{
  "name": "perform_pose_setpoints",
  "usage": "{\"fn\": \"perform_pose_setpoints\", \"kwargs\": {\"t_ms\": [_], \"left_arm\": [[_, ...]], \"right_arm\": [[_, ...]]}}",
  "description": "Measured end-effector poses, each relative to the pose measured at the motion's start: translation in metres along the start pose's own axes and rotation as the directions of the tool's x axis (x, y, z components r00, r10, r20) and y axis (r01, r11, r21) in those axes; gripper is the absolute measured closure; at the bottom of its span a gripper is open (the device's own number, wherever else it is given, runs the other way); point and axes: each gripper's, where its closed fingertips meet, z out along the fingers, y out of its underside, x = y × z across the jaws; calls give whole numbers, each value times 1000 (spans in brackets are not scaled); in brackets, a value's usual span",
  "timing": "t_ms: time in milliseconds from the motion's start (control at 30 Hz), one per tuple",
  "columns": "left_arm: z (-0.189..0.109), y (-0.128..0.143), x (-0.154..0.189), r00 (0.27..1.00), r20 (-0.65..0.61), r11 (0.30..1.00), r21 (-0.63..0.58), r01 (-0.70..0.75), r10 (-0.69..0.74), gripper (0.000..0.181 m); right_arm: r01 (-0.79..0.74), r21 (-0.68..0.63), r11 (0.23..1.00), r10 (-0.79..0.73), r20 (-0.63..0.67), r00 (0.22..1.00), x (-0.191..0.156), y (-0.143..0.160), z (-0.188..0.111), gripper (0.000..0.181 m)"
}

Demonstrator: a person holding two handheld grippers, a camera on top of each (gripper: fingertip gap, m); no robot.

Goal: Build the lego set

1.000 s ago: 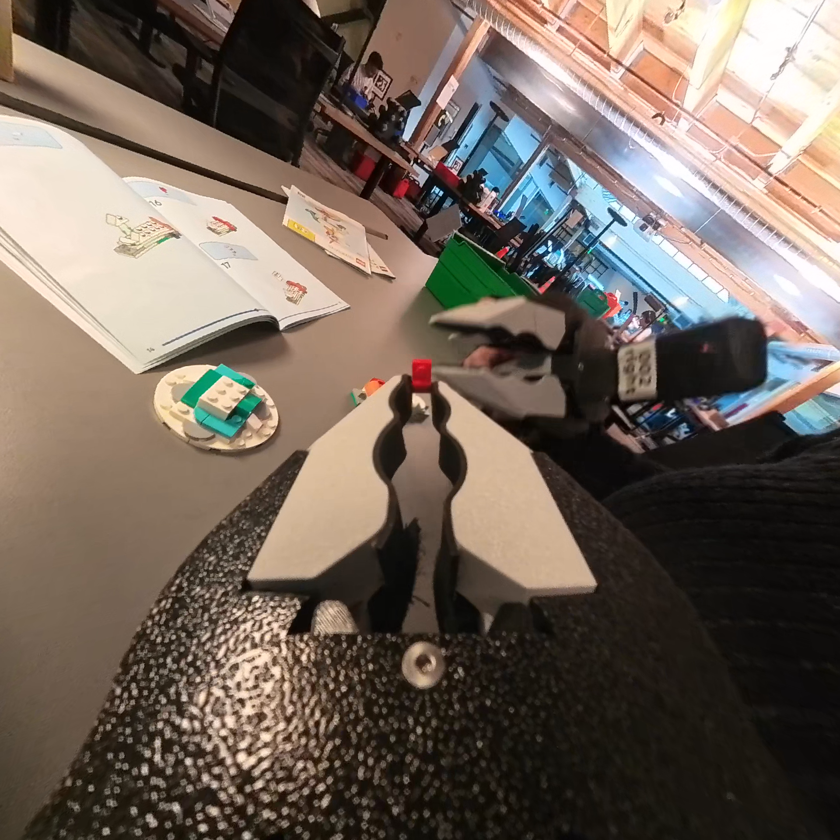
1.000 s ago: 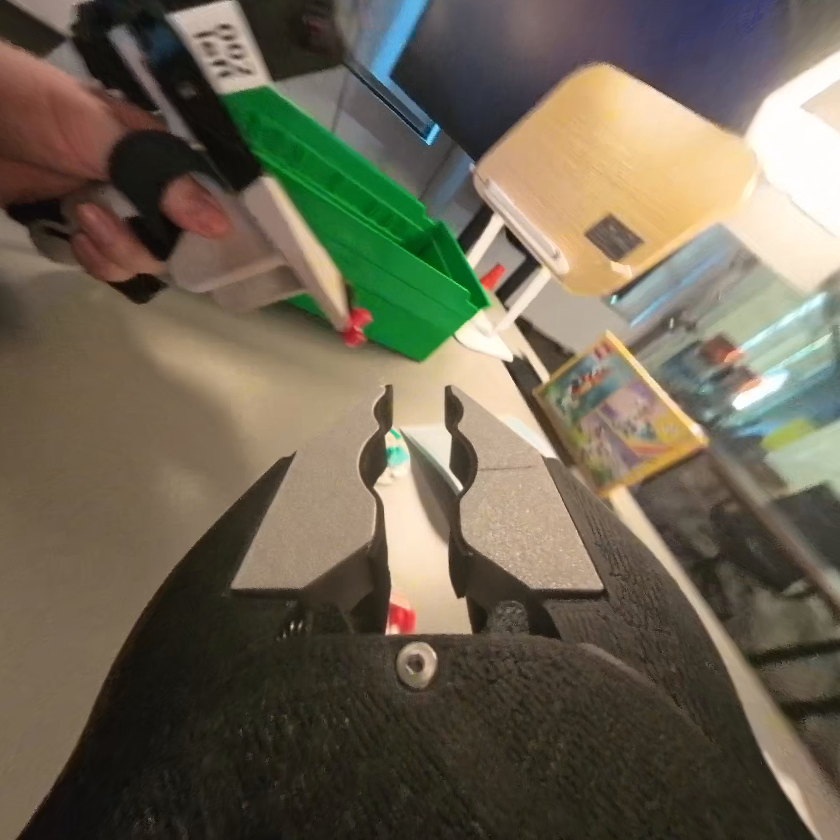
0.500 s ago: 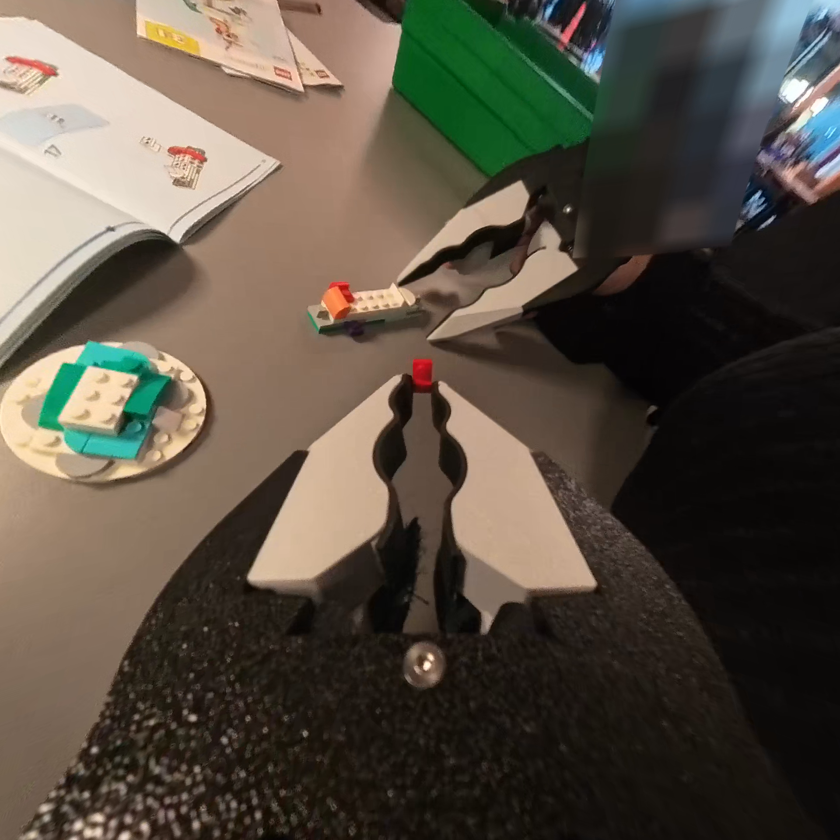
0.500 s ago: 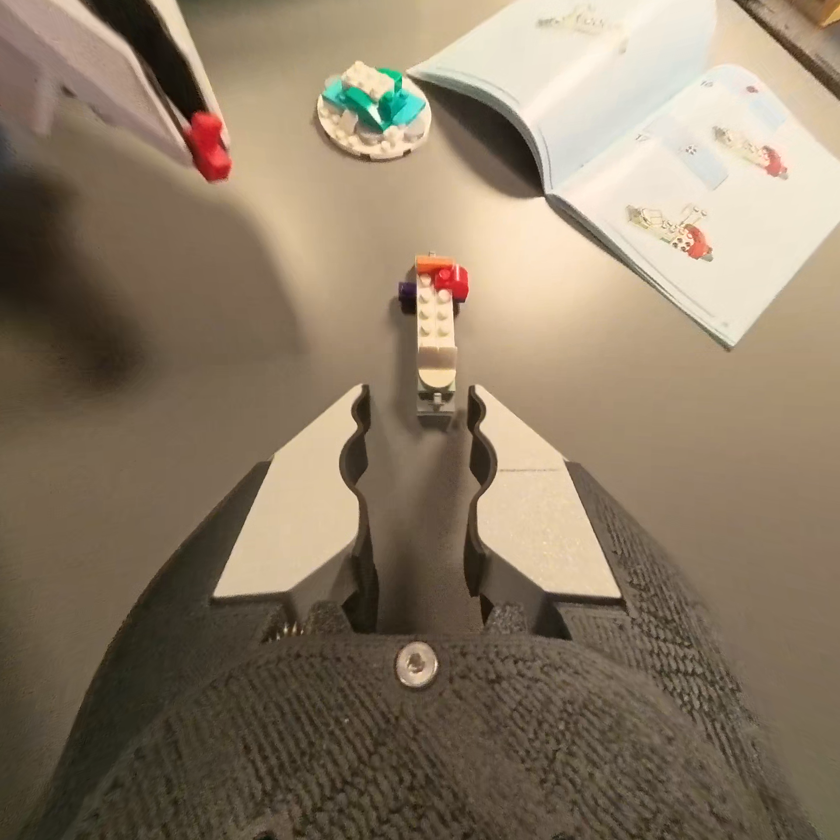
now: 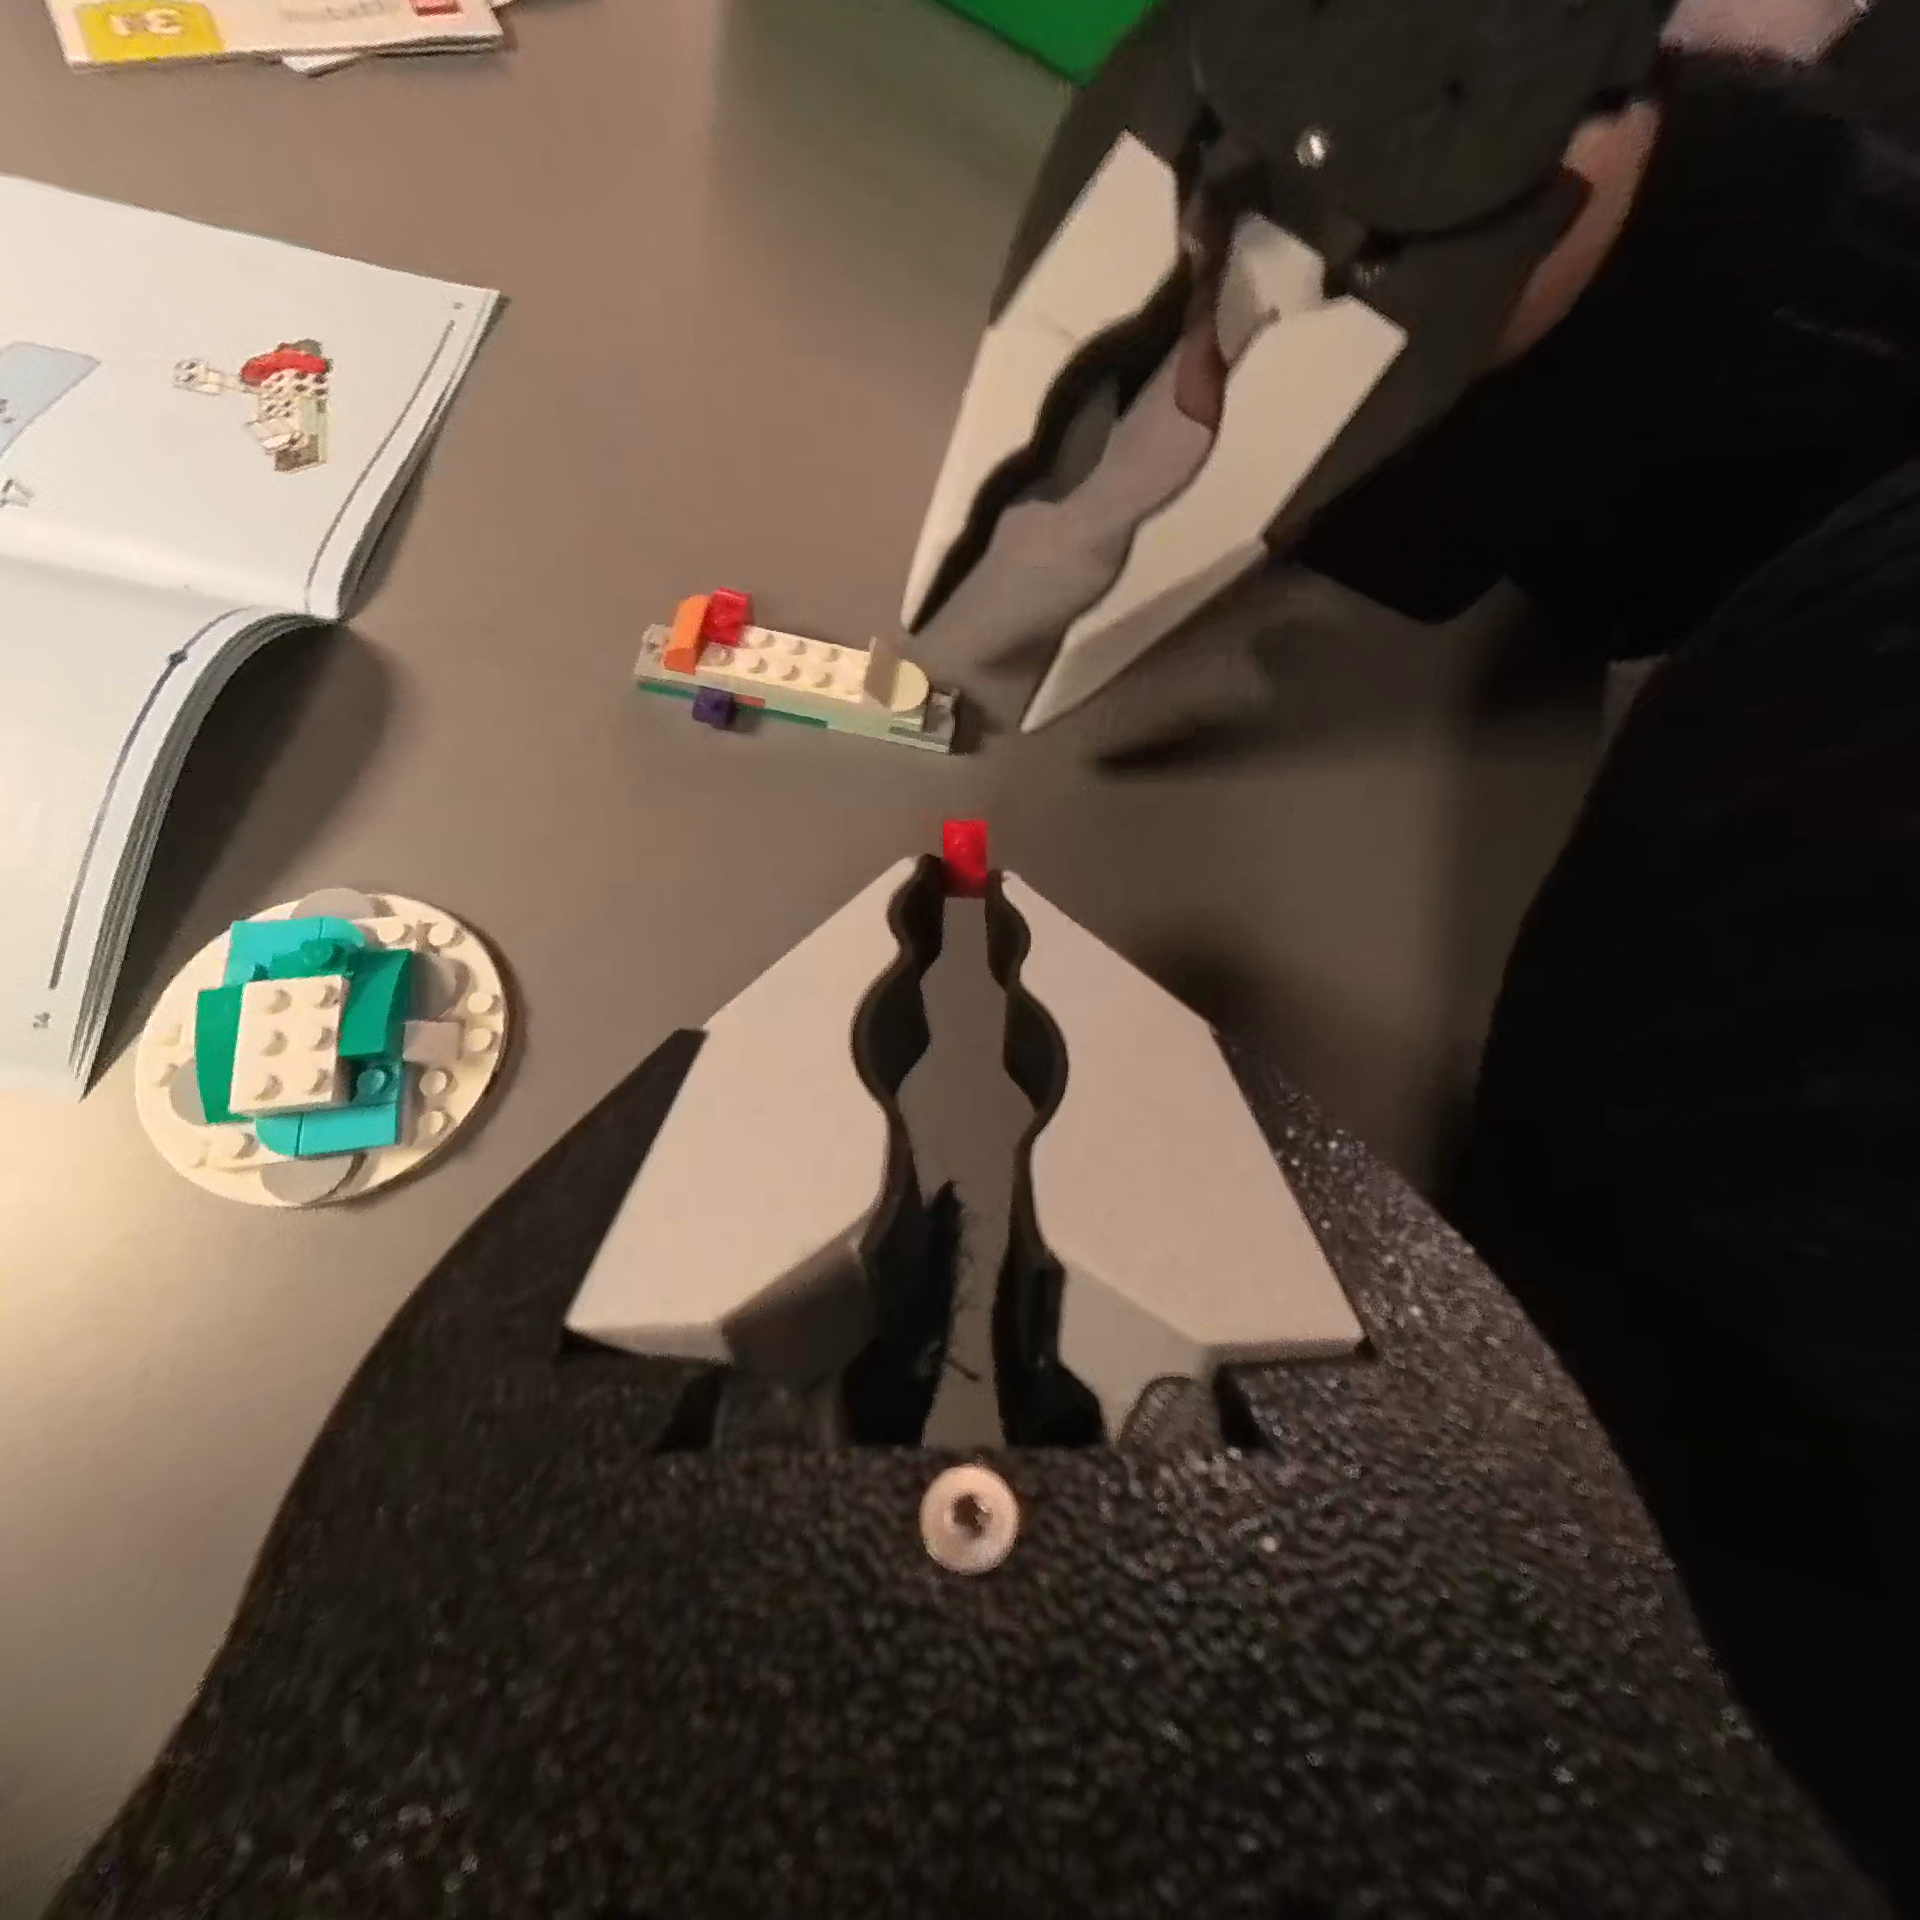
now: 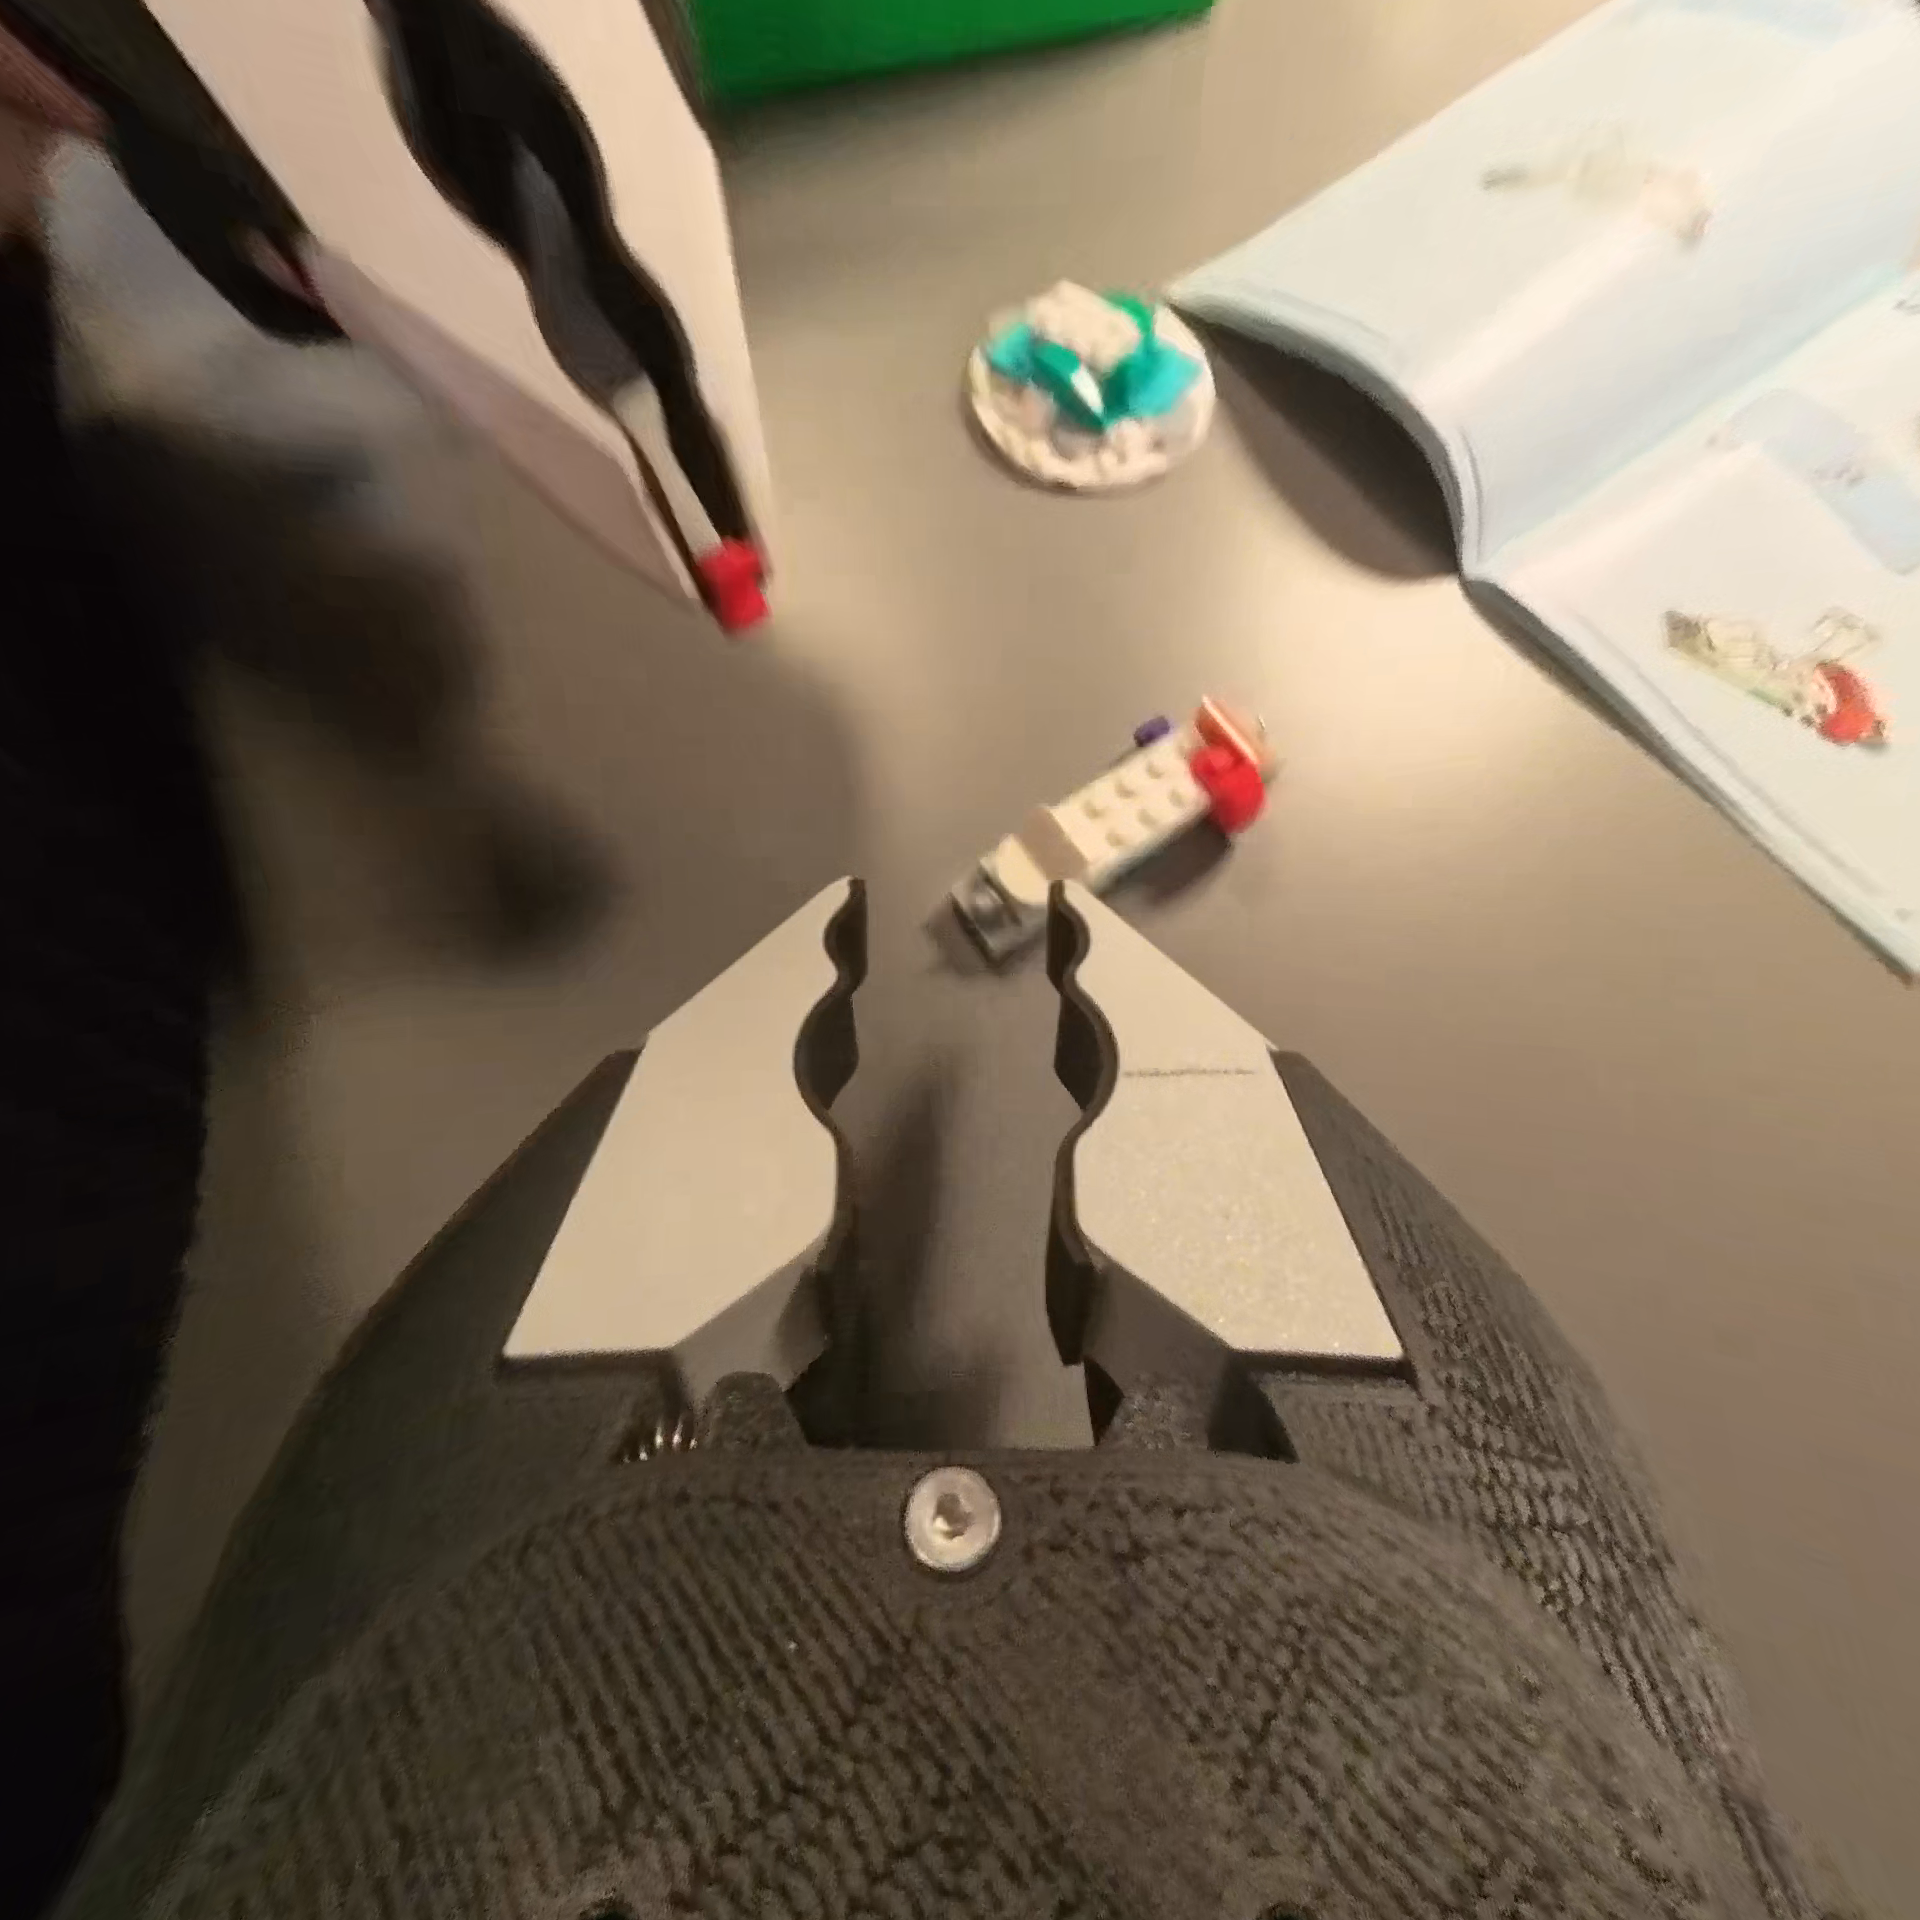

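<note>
- The left gripper [image 5: 966, 883] has its fingers clamped on a tiny red brick [image 5: 964, 854], right at the tips
- The red brick is up in the air above the bench [image 5: 623, 416], near the long model [image 5: 795, 670]
- The right gripper [image 6: 956, 904] has its fingers apart and holds nothing
- Its tips are just beside the grey end of the long model, but I cannot tell if they touch it
- The long model lies flat on the bench, between the two grippers
- It is a thin white strip with bumps on top, a grey plate at one end, and orange, red and purple bits at the other end
- I think the red brick is very light, hard and smooth, so it could slip or pop out of the tips
- I think the long model is light too and would slide if pushed, so it is best held by its two long sides
- Its small end bits may snap off if squeezed
- A round white plate with green and teal bricks [image 5: 322, 1044] sits well apart, next to an open booklet [image 5: 208, 447]
- A green box [image 6: 935, 42] is at the far edge
</note>
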Motion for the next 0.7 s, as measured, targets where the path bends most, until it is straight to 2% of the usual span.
{"fn": "perform_pose_setpoints", "kwargs": {"t_ms": [133,200,300,433,533,700], "left_arm": [[0,-6,24,989,-107,995,1,-99,98,175],[1,-10,34,981,-159,994,19,-106,108,175],[1,-14,42,974,-200,995,36,-97,103,175],[-1,-13,40,978,-190,996,35,-86,91,175],[-3,-13,39,979,-190,997,41,-72,79,175],[-3,-13,40,978,-195,996,44,-72,80,175]], "right_arm": [[11,157,988,-45,216,975,-42,-43,-11,156],[14,202,979,-73,283,956,-56,-54,-14,159],[14,203,979,-79,315,946,-61,-55,-11,163],[19,199,980,-84,324,942,-63,-51,-9,164],[8,211,977,-80,331,940,-64,-51,-9,174],[8,236,972,-88,330,940,-64,-52,-10,175]]}}
